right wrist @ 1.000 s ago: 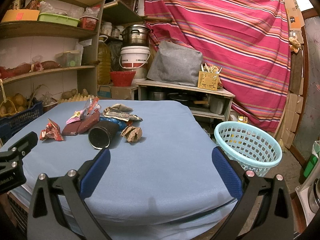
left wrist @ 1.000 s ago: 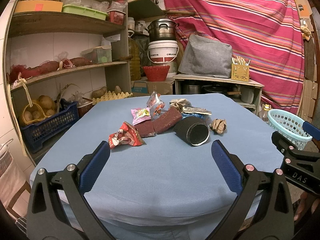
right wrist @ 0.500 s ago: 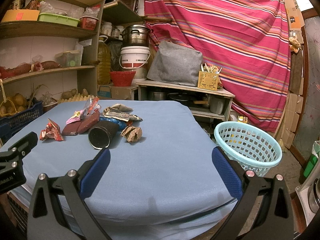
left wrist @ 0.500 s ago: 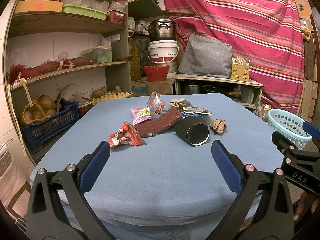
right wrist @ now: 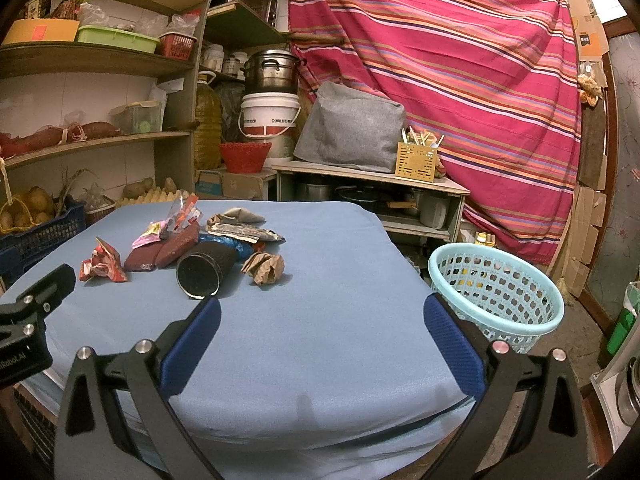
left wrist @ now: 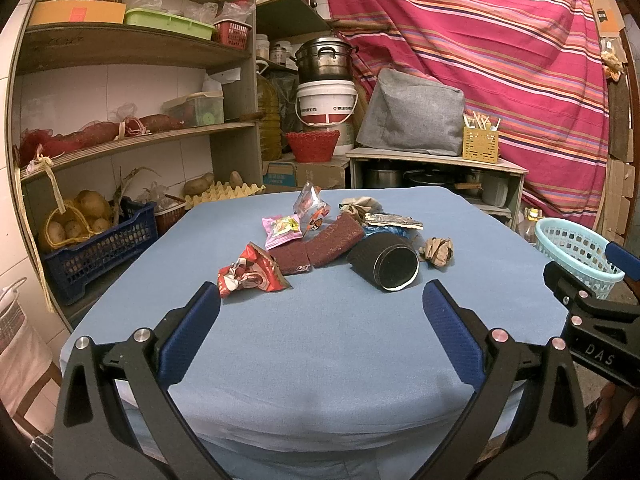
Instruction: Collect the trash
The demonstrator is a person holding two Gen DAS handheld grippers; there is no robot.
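Trash lies in a cluster on the blue table [left wrist: 320,344]: a crumpled red wrapper [left wrist: 250,274], two dark red scouring pads [left wrist: 316,246], a pink packet [left wrist: 281,230], a black tube on its side [left wrist: 384,262], a crumpled brown paper ball [left wrist: 438,252] and more wrappers behind. My left gripper [left wrist: 318,304] is open and empty, near the table's front edge, short of the trash. My right gripper [right wrist: 320,320] is open and empty, to the right of the left one. The tube [right wrist: 204,270] and paper ball [right wrist: 264,268] show in the right wrist view. A light blue basket [right wrist: 496,292] stands beside the table at the right.
Wooden shelves [left wrist: 120,92] with boxes, sweet potatoes and a blue crate [left wrist: 96,244] of potatoes stand left of the table. A low shelf [left wrist: 432,168] with pots, a white bucket [left wrist: 326,106] and a striped red curtain [left wrist: 500,60] are behind.
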